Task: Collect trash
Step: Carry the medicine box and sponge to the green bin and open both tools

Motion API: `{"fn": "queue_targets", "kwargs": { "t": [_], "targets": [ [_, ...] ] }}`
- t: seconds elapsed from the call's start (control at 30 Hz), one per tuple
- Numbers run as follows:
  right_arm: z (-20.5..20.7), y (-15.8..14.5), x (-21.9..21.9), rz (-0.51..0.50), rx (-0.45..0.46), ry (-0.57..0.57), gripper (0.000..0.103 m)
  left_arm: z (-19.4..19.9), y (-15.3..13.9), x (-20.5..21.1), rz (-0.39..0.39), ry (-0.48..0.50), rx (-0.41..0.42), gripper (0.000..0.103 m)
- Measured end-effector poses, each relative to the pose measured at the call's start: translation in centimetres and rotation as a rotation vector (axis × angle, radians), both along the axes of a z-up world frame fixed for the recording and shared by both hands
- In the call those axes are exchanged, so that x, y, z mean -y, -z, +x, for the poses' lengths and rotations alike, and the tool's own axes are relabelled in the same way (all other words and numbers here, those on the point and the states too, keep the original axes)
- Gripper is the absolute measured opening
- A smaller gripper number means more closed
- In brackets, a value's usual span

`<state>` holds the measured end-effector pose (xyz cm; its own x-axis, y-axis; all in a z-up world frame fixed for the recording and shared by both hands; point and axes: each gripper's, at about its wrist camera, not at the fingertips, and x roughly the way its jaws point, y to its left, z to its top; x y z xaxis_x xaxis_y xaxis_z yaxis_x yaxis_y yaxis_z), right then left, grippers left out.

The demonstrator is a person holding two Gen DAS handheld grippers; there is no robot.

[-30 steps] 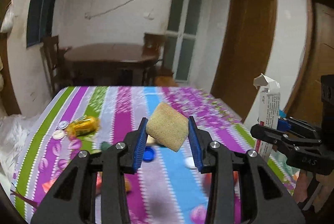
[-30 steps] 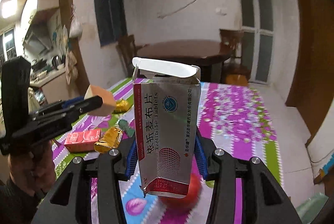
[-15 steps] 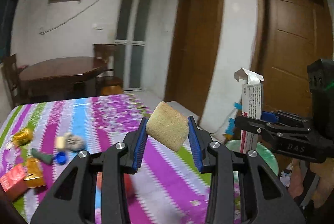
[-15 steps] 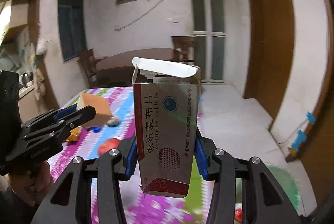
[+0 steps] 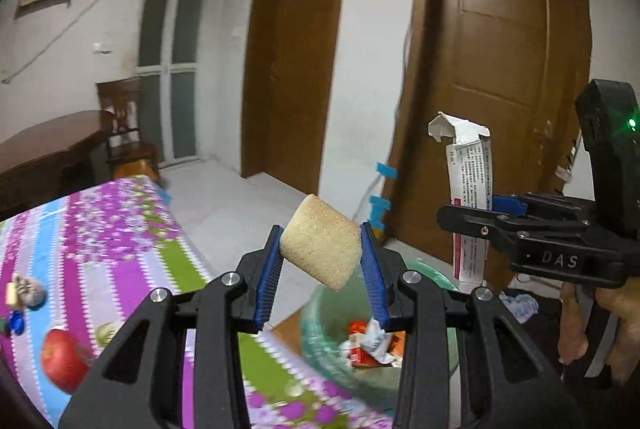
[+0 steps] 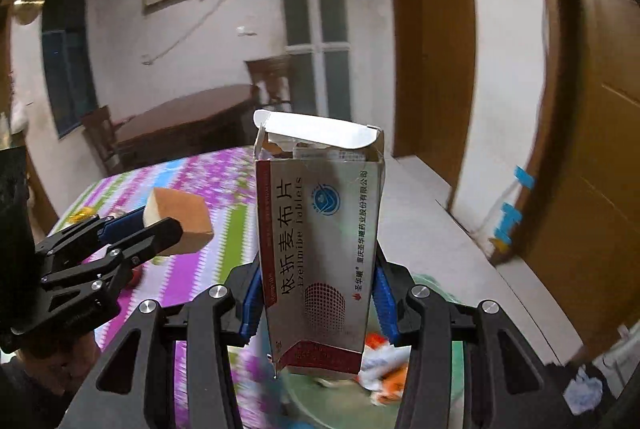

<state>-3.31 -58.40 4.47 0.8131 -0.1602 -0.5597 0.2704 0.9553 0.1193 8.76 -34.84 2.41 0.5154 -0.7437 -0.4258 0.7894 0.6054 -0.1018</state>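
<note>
Sponge (image 5: 320, 243) in left tool (image 5: 322, 269), box (image 6: 320, 249) in right tool (image 6: 316, 301).

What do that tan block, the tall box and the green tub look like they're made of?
Tan block: probably sponge or foam; matte, grainy, porous face and rounded edges.
Tall box: thin printed cardboard with a slight sheen; torn white flap on top and creased corners.
Green tub: likely translucent plastic; glossy rim, and the wrappers inside show faintly through its wall.

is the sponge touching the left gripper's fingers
Touching. The left wrist view shows the sponge squeezed between both blue fingers of the left gripper.
</note>
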Motion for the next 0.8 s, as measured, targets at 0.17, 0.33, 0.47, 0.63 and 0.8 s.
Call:
{"fn": "queue_targets", "kwargs": {
  "t": [0.17,0.33,0.47,0.63,0.8],
  "targets": [
    [-0.1,3.9,5.5,0.056,-0.093,0.048,0.047,0.0,2.2,4.2,0.066,0.043,-0.030,0.036],
    [0.2,7.5,9.1,0.098,-0.176,0.071,0.047,0.2,4.7,7.2,0.130,0.048,-0.054,0.036],
    [1.1,10.1,10.4,0.122,-0.215,0.085,0.047,0.1,6.3,8.9,0.172,0.052,-0.077,0.036],
    [2.1,12.9,10.1,0.157,-0.256,0.095,0.047,0.4,8.3,10.1,0.210,0.060,-0.118,0.036],
    [3.2,14.7,9.8,0.177,-0.269,0.095,0.048,0.3,8.8,10.7,0.220,0.071,-0.131,0.036]
  ]
}}
